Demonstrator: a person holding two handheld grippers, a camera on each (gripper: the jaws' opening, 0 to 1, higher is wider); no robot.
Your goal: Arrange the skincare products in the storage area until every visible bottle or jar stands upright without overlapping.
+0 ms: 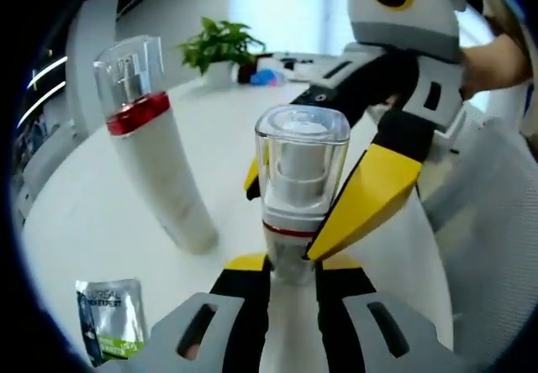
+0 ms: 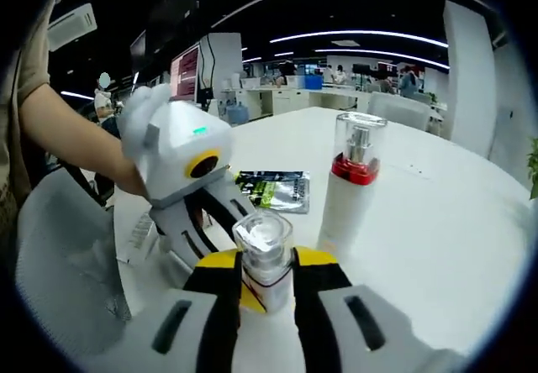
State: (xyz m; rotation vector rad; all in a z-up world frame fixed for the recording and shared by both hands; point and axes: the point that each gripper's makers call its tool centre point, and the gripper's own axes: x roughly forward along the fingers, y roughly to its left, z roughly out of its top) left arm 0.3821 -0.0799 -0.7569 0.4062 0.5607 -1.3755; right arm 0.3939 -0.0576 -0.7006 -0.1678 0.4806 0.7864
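Item 1: small pump bottle (image 1: 296, 190), clear cap, thin red band, upright at the near edge of the white desk (image 1: 101, 213). Both claws close on it: left claw (image 1: 290, 274) clamps its lower body between yellow-tipped fingers; right claw (image 2: 266, 282) grips it from the opposite side, its yellow finger lying across the bottle's flank in the left gripper view.

Item 2: tall white bottle (image 2: 349, 184), red collar, clear cap, upright, just beside item 1, apart from it.

Item 3: green-and-black sachet (image 2: 273, 190), flat on the desk, near both bottles.

Background: potted plant (image 1: 217, 47).
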